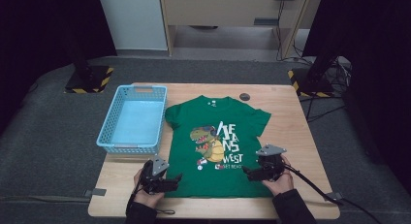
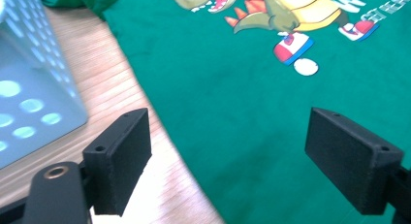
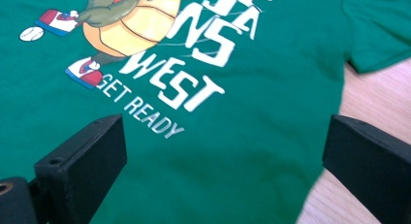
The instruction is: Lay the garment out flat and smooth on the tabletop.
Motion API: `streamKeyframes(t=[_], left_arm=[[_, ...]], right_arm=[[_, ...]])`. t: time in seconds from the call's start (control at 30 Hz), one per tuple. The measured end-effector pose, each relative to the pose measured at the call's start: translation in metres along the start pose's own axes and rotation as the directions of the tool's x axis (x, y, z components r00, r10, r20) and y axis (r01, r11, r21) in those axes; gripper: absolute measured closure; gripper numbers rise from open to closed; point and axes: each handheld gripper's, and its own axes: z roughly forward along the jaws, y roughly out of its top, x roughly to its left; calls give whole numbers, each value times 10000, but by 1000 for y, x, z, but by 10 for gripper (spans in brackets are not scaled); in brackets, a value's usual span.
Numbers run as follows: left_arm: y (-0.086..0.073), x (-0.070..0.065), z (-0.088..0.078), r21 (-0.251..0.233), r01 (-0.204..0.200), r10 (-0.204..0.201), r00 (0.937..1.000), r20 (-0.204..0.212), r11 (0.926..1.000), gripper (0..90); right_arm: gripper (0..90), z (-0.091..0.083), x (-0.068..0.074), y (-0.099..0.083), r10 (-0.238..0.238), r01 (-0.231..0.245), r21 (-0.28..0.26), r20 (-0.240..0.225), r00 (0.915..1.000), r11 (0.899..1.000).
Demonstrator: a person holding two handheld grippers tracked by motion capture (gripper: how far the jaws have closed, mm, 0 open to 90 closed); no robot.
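A green T-shirt (image 1: 218, 136) with a dinosaur print and white lettering lies flat, face up, on the wooden table (image 1: 300, 132). My left gripper (image 1: 169, 179) hovers at the shirt's lower left hem corner, jaws wide open. In the left gripper view its gap (image 2: 228, 158) spans the shirt's left edge (image 2: 232, 112) and bare wood. My right gripper (image 1: 249, 173) is open over the lower right part of the shirt. In the right gripper view the gap (image 3: 223, 170) frames green cloth (image 3: 232, 151) below the lettering, with the right hem edge near one jaw.
A light blue plastic basket (image 1: 132, 118) stands empty at the table's left, its wall (image 2: 29, 83) close to my left gripper. A small dark round thing (image 1: 245, 96) sits at the table's far edge. Grey floor surrounds the table, with black stand bases at the back corners.
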Motion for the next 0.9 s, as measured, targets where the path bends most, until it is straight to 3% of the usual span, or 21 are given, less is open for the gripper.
streamKeyframes(t=[0.3,0.43,0.9], left_arm=[[-7,9,-8,75,21,-19,9998,-203,10000,127],[-11,11,-11,118,8,-4,9995,-331,9999,121],[-23,20,-15,227,-183,202,9959,-881,9996,81]], right_arm=[[22,-11,-14,-12,399,-400,29,275,9988,9992],[10,-13,-16,-14,170,-187,296,566,9983,9994],[11,-20,-34,-31,871,-901,389,737,9935,9952]])
